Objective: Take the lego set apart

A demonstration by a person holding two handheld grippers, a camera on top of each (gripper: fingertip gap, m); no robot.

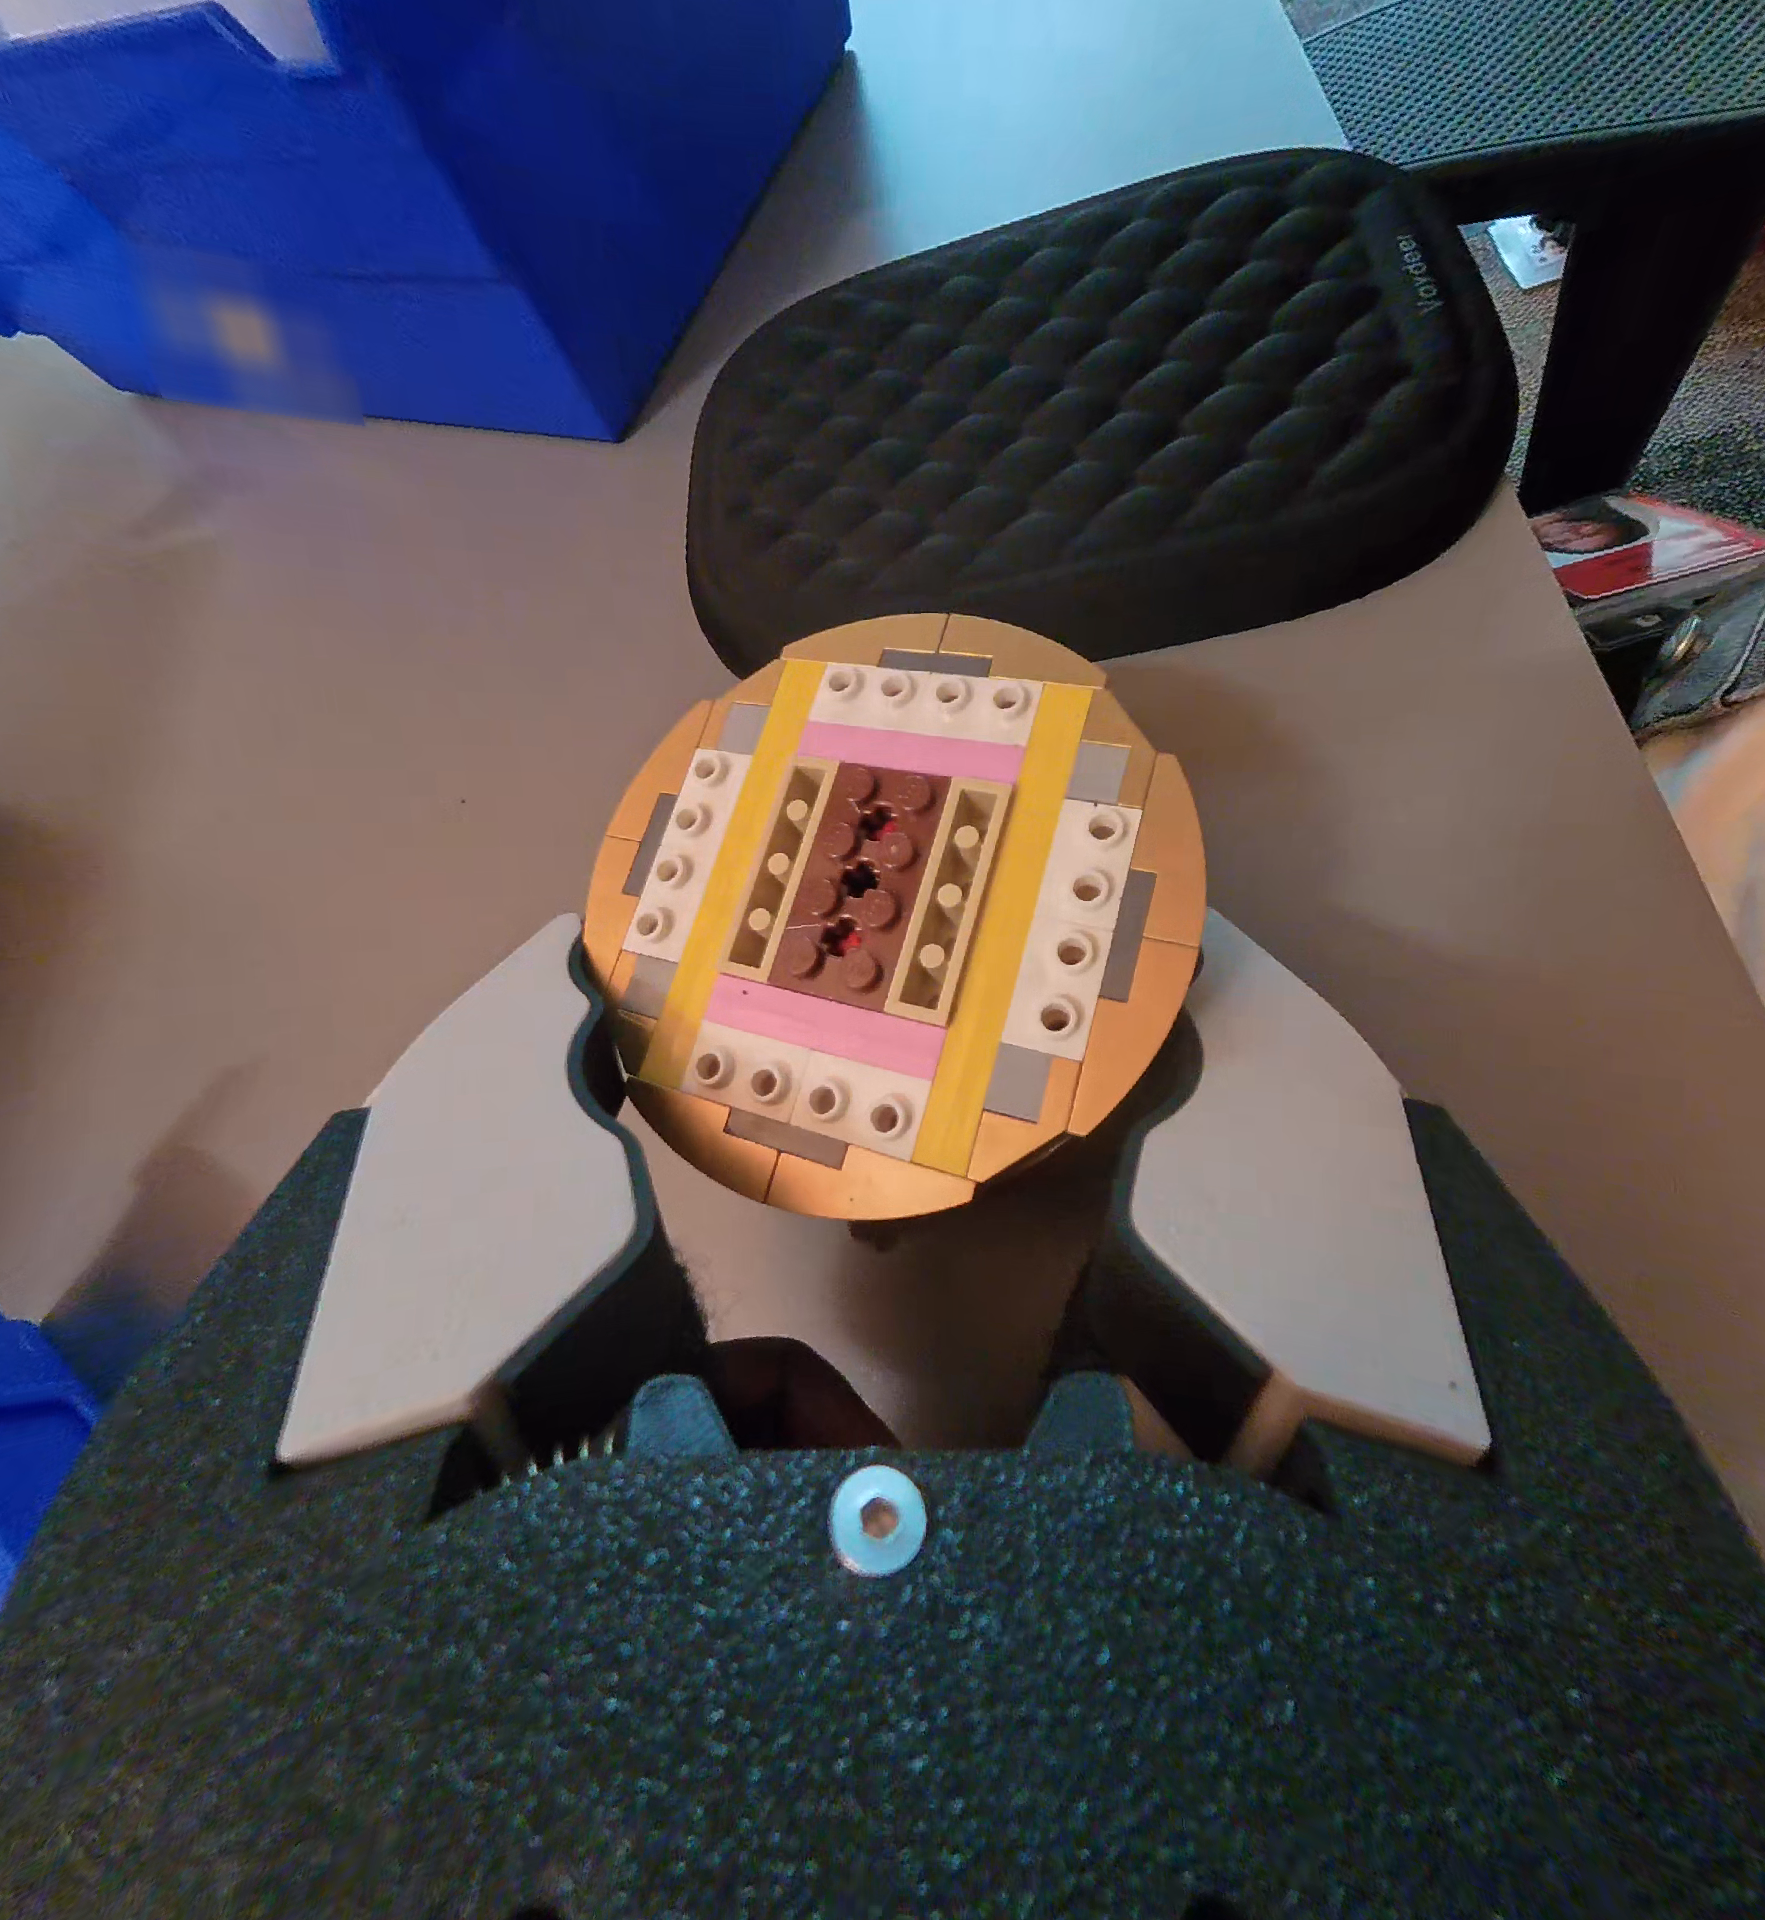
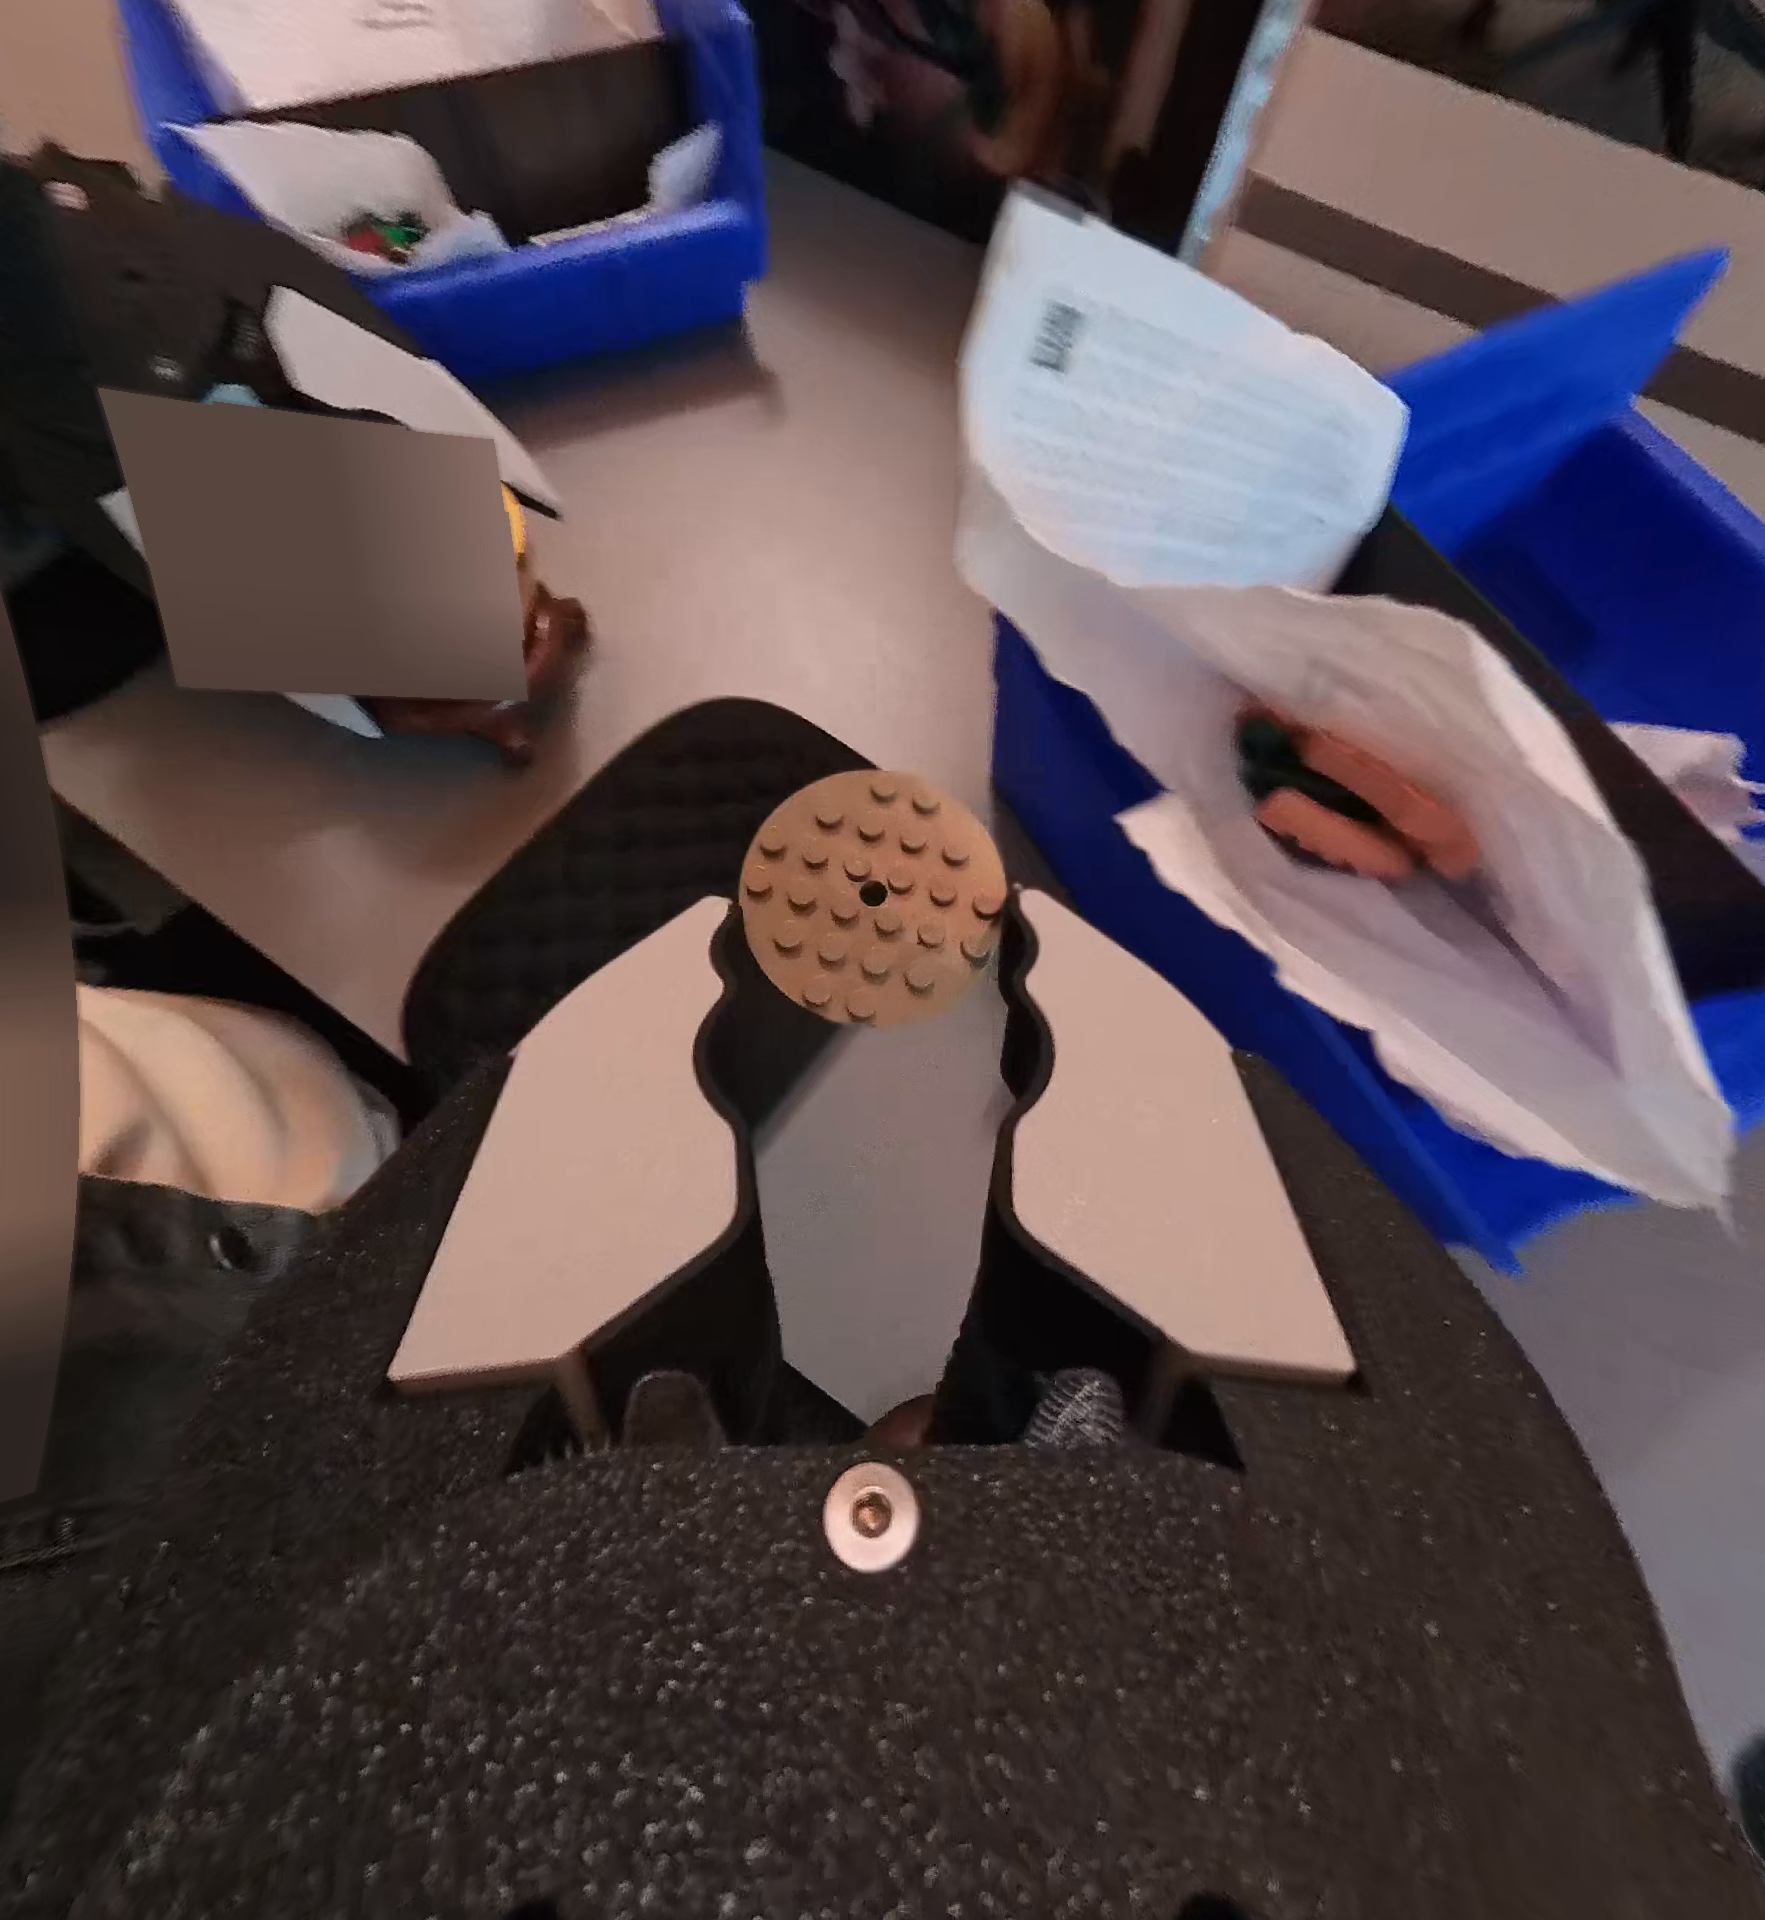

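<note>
**Round plate off, base gripped**

The right hand-held gripper (image 2: 870, 925) pinches a tan round studded plate (image 2: 873, 899) above the black wrist pad (image 2: 587, 883). The left hand-held gripper (image 1: 888, 997) clamps the round lego base (image 1: 893, 920) over the worktop (image 1: 286, 675). Best to drop the plate in the paper-lined blue bin (image 2: 1584, 644), clearing the paper, then pry the brown centre brick (image 1: 862, 883) off straight.
</note>
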